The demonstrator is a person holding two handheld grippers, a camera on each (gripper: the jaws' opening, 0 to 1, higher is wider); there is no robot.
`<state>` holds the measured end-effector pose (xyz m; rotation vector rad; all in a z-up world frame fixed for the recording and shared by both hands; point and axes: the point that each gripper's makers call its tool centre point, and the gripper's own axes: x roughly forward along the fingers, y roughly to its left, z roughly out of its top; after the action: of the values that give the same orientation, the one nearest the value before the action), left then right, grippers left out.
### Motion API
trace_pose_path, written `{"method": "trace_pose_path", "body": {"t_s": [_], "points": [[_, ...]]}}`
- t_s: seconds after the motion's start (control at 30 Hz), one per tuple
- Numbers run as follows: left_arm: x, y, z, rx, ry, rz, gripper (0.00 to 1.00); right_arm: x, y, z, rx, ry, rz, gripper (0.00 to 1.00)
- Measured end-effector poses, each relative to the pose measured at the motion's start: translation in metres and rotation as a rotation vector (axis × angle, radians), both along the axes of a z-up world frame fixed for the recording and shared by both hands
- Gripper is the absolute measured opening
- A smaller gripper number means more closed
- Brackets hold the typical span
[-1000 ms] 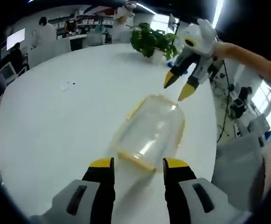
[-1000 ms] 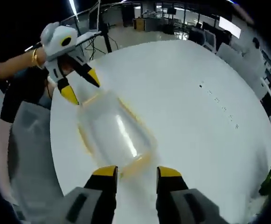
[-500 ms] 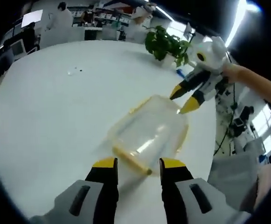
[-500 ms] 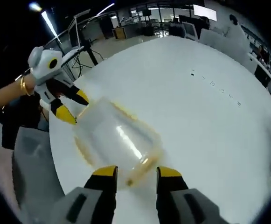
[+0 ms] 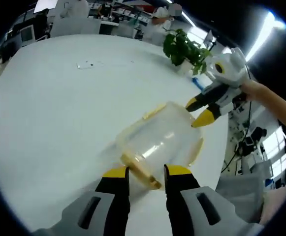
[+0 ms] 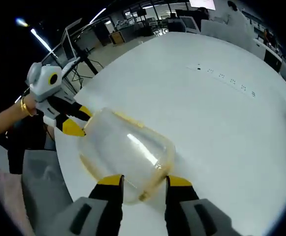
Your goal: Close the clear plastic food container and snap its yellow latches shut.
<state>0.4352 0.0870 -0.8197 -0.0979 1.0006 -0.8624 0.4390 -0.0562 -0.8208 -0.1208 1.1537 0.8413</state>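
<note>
Round white table [image 5: 49, 113] underneath everything, wide and bare apart from small dark specks toward 11 o'clock in the left gripper view and a dotted line of marks toward 1 o'clock in the right gripper view. Clear plastic food container [image 5: 157, 140] lying at centre of the left gripper view, lid on top, between the two grippers near the table's edge; same container [image 6: 125, 157] just below centre in the right gripper view. Left gripper [image 5: 140, 172] at 6 o'clock, yellow-tipped jaws parted on either side of the near yellow latch [image 5: 140, 169], touching or nearly touching it. Right gripper [image 6: 142, 181] at 6 o'clock of its own view, jaws likewise parted at the container's near yellow rim, nothing clamped. Right gripper also at 2 o'clock in the left gripper view, tips spread at the container's far end. Potted green plant [image 5: 184, 49] at 1 o'clock on the table's far side.
</note>
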Motion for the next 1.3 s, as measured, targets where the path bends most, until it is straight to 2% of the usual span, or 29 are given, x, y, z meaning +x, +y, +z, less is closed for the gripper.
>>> {"method": "trace_pose_path", "body": {"t_s": [0.37,0.4,0.43,0.6,0.63,0.67,0.7,0.87,1.07,1.3], "points": [[0.0,-0.002,-0.001,-0.01,0.029,-0.007,0.21,0.0,0.0,-0.001,-0.011,0.031,0.03,0.27],[-0.001,-0.001,-0.002,-0.009,0.03,-0.002,0.21,0.002,0.009,0.0,0.041,0.018,0.055,0.27],[0.0,-0.002,-0.002,-0.02,0.023,0.004,0.21,0.003,0.003,0.001,0.013,0.041,0.026,0.27],[0.001,-0.002,-0.002,-0.023,0.025,0.004,0.2,0.003,0.003,0.002,0.029,0.02,0.005,0.28],[-0.002,0.011,-0.012,0.056,0.053,0.021,0.19,0.002,0.003,0.001,0.027,0.03,-0.014,0.28],[0.0,-0.005,-0.007,-0.032,0.048,0.016,0.19,0.003,0.004,0.002,0.031,0.033,-0.024,0.29],[0.0,-0.004,-0.01,-0.008,0.044,0.015,0.19,0.003,0.003,0.0,0.032,0.038,-0.037,0.29],[0.001,-0.006,-0.009,-0.001,0.034,0.003,0.19,0.0,0.002,0.0,0.036,0.025,-0.034,0.3],[0.002,-0.009,-0.008,0.025,0.026,-0.037,0.2,-0.002,0.003,-0.001,0.036,0.002,-0.069,0.32],[0.002,-0.002,-0.006,0.021,0.024,-0.07,0.21,-0.009,0.008,-0.002,0.032,0.025,-0.102,0.32]]}}
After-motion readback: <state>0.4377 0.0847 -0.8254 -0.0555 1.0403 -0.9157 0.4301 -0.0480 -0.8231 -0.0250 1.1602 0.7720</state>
